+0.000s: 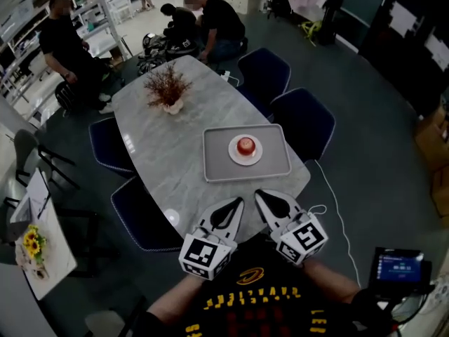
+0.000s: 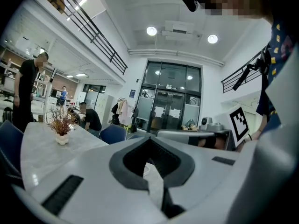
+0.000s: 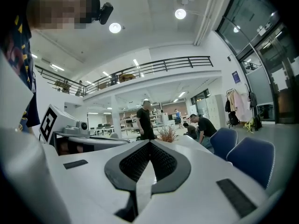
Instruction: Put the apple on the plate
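A red apple (image 1: 245, 145) sits on a small white plate (image 1: 234, 157) in the middle of a grey tray (image 1: 216, 166) on the marble table (image 1: 158, 149). Both grippers hover side by side over the table's near end, short of the tray and apart from the apple. My left gripper (image 1: 238, 201) is shut and holds nothing, and its jaws (image 2: 149, 139) meet at the tip in the left gripper view. To its right, my right gripper (image 1: 258, 194) (image 3: 150, 143) is likewise shut and holds nothing. Neither gripper view shows the apple.
A potted dry plant (image 1: 167, 88) stands at the table's far end. Dark blue chairs (image 1: 303, 121) (image 1: 144, 220) ring the table. People (image 1: 66, 44) (image 1: 217, 23) are beyond the far end. A small lit screen (image 1: 398, 267) sits low right, and sunflowers (image 1: 31, 243) lie on a side table at left.
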